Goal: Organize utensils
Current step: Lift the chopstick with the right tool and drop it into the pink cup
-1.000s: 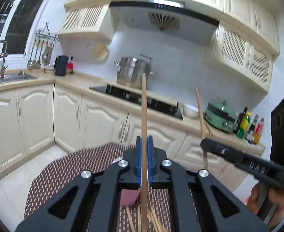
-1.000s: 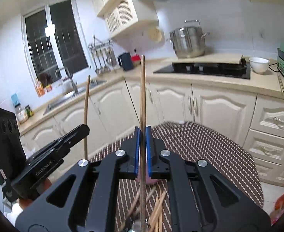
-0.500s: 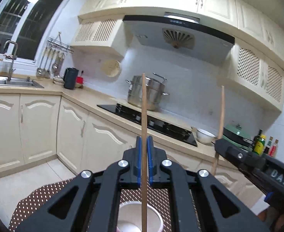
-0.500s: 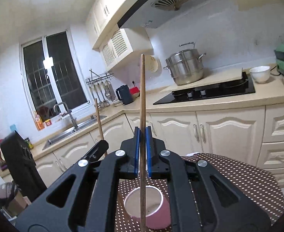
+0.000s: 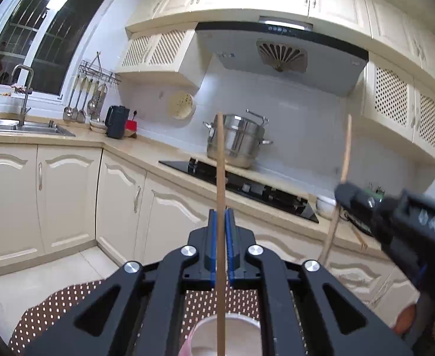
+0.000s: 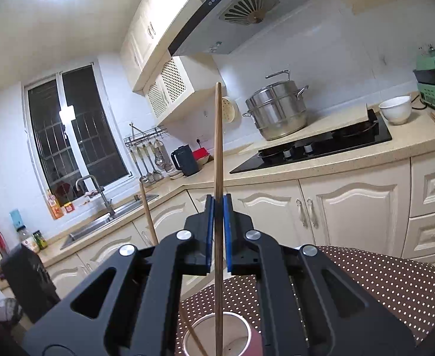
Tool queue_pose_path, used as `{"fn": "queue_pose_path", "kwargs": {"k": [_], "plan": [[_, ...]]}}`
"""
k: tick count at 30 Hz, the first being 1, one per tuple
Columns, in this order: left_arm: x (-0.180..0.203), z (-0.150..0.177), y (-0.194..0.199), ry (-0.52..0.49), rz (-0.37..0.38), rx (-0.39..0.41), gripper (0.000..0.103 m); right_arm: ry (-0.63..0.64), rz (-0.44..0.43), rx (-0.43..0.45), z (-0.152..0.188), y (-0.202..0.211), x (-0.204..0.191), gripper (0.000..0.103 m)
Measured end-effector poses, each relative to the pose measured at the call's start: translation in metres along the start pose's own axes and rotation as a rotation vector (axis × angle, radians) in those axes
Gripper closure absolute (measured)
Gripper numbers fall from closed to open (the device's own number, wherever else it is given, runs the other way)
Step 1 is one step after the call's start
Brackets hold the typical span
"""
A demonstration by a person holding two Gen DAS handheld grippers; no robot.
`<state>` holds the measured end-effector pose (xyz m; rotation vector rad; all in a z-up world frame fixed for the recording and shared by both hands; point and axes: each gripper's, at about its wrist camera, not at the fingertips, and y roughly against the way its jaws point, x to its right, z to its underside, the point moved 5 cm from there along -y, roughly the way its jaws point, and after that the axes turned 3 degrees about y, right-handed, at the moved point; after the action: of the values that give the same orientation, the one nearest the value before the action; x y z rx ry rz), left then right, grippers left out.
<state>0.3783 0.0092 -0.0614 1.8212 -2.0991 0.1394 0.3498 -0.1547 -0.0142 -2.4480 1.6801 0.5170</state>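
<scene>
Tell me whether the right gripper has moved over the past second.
Yes. The right gripper, shut on its wooden chopstick, swung from the loose chopsticks on the dotted tablecloth to above the pink cup.

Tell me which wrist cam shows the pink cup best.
Right wrist: the pink cup shows its open rim, inside and pink wall between the arms of the right gripper. Left wrist shows only part of its rim, cut by the frame.

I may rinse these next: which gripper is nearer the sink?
Left. The left gripper is on the sink side; the right gripper is beyond it, toward the green cooker.
</scene>
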Motion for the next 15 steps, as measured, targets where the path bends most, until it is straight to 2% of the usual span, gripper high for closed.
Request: {"fn": "queue_pose_path", "kwargs": {"k": [9, 15], "plan": [[-0.009, 0.017, 0.017, -0.01, 0.008, -0.064, 0.097, 0.062, -0.002, -0.041, 0.02, -0.003, -0.01, 0.096], [-0.006, 0.029, 0.026, -0.059, 0.017, -0.117, 0.097, 0.096, -0.005, -0.075, 0.029, 0.01, -0.014, 0.096]]}}
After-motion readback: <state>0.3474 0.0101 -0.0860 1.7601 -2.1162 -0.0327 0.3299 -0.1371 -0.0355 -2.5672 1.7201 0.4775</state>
